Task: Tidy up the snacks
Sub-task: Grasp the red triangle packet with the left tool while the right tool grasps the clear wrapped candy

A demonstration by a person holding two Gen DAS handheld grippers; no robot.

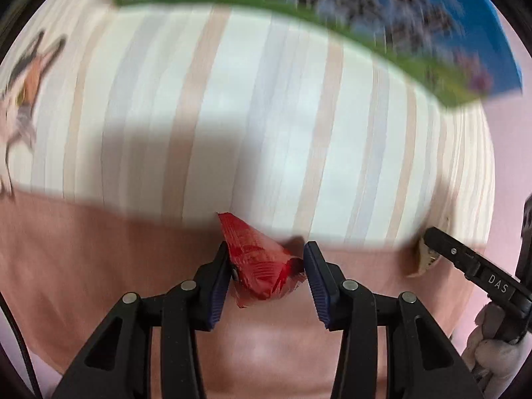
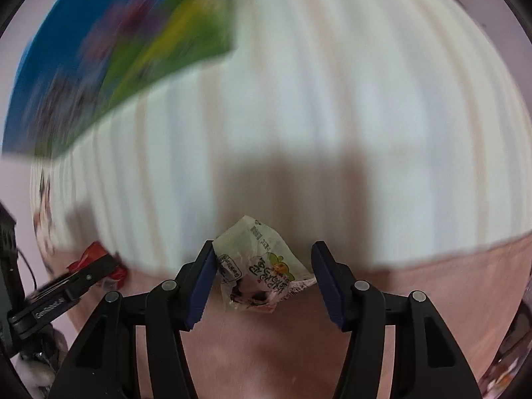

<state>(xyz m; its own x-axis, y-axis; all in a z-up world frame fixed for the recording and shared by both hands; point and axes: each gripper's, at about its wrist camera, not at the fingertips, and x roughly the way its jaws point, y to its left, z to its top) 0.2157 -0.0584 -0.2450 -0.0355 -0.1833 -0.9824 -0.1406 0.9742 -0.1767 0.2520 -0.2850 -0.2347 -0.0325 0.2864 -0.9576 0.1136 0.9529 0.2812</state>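
My left gripper [image 1: 267, 261] is shut on a red foil snack packet [image 1: 257, 259], its pads pressing both sides of the packet, held above a pink cloth. My right gripper [image 2: 262, 266] holds a pale green and white snack wrapper [image 2: 257, 266] between its pads; the left pad touches it and the right pad stands just beside its edge. The right gripper's finger [image 1: 465, 262] shows at the right of the left wrist view with the pale wrapper [image 1: 424, 259]. The left gripper's finger [image 2: 66, 286] and red packet [image 2: 89, 256] show at the left of the right wrist view.
A striped white, pink and blue cloth [image 1: 266, 116] lies beyond the pink cloth [image 1: 99, 266]. A blue and green picture box [image 1: 399, 16] stands at the far side; it also shows in the right wrist view [image 2: 116, 60]. A cartoon print [image 1: 23, 93] is at the far left.
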